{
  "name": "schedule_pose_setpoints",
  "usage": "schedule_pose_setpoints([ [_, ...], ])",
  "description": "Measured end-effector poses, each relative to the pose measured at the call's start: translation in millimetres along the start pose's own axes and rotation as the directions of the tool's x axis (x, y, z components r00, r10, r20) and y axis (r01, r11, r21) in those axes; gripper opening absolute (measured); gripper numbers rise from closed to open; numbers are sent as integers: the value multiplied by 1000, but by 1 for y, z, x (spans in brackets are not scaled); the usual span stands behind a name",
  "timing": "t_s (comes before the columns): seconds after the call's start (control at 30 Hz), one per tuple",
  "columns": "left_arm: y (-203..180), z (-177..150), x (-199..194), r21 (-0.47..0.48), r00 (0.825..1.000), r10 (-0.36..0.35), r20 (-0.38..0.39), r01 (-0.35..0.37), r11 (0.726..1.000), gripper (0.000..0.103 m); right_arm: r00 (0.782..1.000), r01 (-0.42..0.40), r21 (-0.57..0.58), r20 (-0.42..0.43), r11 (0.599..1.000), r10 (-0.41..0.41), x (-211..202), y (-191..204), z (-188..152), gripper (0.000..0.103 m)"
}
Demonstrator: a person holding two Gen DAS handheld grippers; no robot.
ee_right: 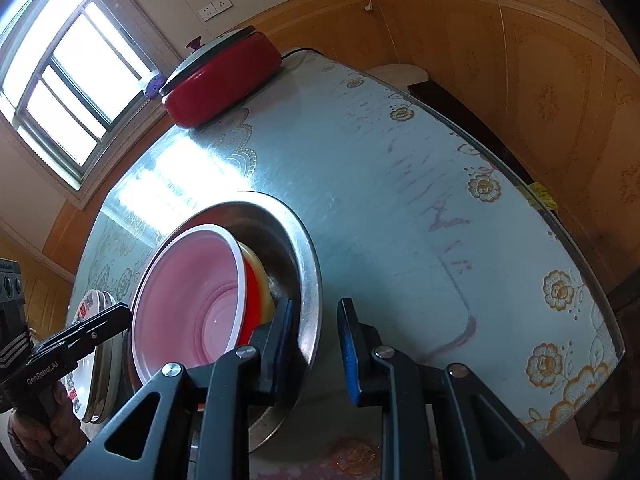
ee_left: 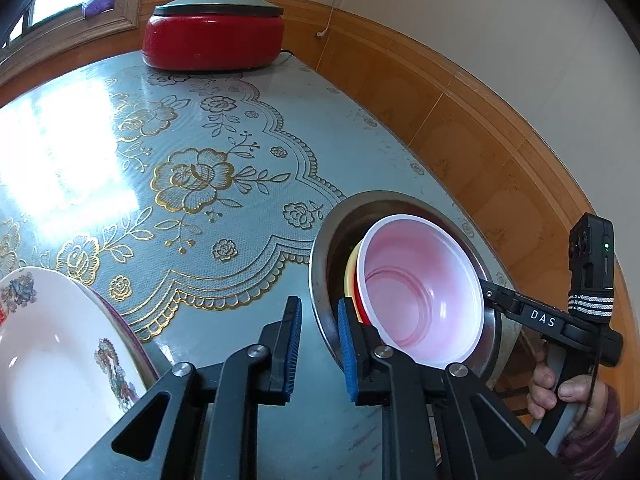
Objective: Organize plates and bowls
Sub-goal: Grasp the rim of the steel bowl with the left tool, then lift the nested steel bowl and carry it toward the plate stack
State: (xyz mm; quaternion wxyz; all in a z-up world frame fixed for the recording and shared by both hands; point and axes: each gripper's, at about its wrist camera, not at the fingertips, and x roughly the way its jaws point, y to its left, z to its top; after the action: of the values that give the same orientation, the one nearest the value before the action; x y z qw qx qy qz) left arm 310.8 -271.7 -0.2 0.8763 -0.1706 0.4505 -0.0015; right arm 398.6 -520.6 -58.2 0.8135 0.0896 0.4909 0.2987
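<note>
Glossy pale-blue vinyl printed with gold lace and roses covered the surface [ee_left: 248,128], bright with window glare. At its far edge sat a round red enamel cooker [ee_left: 214,36] under a grey domed lid [ee_left: 218,3] with a knob. Near the right edge a wide steel basin [ee_right: 308,264] held nested plastic bowls: a smooth pink bowl [ee_left: 420,288] with a white rim on top, a red bowl [ee_right: 252,300] and a yellow bowl [ee_right: 260,276] beneath. At the near left edge lay a stack of glazed white plates [ee_left: 52,360] with painted motifs. The left gripper [ee_left: 318,350] straddled the basin's left rim, its jaws narrowly parted, the blue ribbed pads not pressing on it. The right gripper [ee_right: 314,350] stood likewise over the basin's right rim, jaws slightly apart, gripping nothing.
</note>
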Motion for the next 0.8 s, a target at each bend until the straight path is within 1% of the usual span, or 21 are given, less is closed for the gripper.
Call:
schedule_pose_setpoints([
  [0.17,-2,-3,14,1,998,-33,-44,33,999,18,1000,5,-10,-6,1000,-5,1,1,-1,24],
  [0.23,-3,-4,16,-3,999,-34,-39,34,999,18,1000,13,-7,-3,1000,-13,1,0,-1,26],
  [0.37,-1,-6,16,-22,998,-54,-30,53,998,18,1000,-3,19,-3,1000,4,1,-3,-2,26],
  [0.47,-3,-6,16,-18,999,-47,-22,47,999,18,1000,-16,41,-4,999,16,1,-6,-2,26],
  [0.67,-2,-6,17,-13,999,-46,-15,45,999,18,999,10,15,30,1000,-10,0,-2,-4,23],
  [0.8,-4,-6,17,7,1000,-30,2,30,1000,18,1000,-3,40,18,999,2,0,-4,-3,23],
])
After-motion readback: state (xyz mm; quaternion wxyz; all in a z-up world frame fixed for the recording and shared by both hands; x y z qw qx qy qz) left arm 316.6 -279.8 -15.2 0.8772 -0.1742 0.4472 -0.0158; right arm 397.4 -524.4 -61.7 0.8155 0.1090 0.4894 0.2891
